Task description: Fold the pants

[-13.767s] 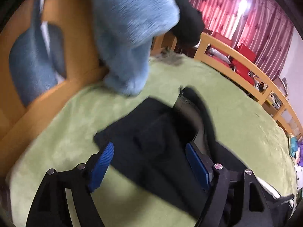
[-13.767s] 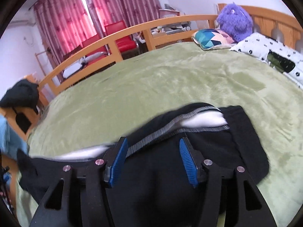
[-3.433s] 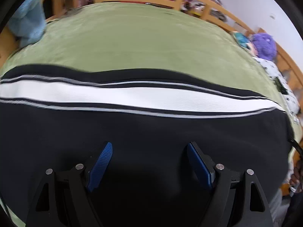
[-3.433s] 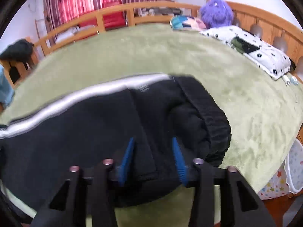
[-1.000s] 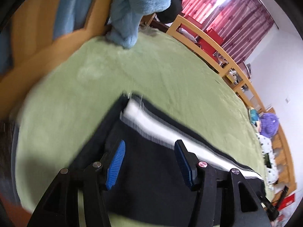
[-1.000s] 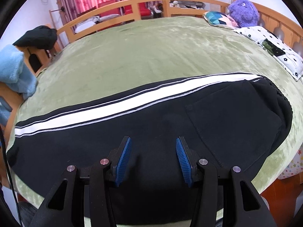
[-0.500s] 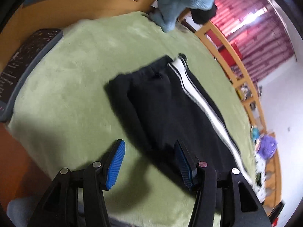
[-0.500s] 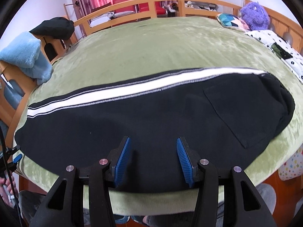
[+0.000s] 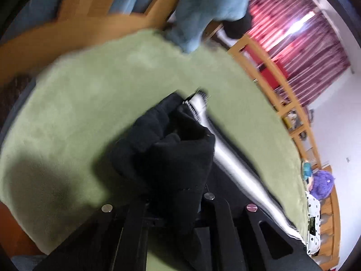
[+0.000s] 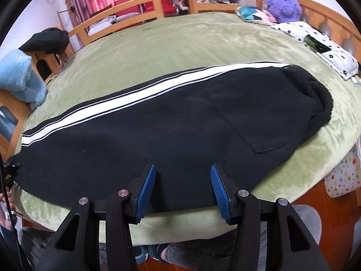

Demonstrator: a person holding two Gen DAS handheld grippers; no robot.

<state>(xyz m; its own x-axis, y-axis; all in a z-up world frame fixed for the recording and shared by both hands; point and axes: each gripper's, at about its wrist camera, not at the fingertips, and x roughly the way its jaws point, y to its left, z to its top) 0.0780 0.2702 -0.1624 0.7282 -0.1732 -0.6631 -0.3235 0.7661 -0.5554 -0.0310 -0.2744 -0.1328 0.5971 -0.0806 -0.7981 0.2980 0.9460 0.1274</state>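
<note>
Since half a second ago, left gripper (image 9: 178,205) has closed on the cuff end of the black fleece pants with a white side stripe (image 10: 171,122), bunching and lifting that fabric, which hides its fingertips. Right gripper (image 10: 182,187) hovers with jaws apart above the near edge of the green plush bed cover (image 10: 180,43), as before. Pants lie lengthwise along that edge. Light-blue fluffy blanket (image 10: 20,79) drapes over the wooden bed frame (image 9: 67,27); purple plush toy (image 10: 283,5) sits at the far corner.
</note>
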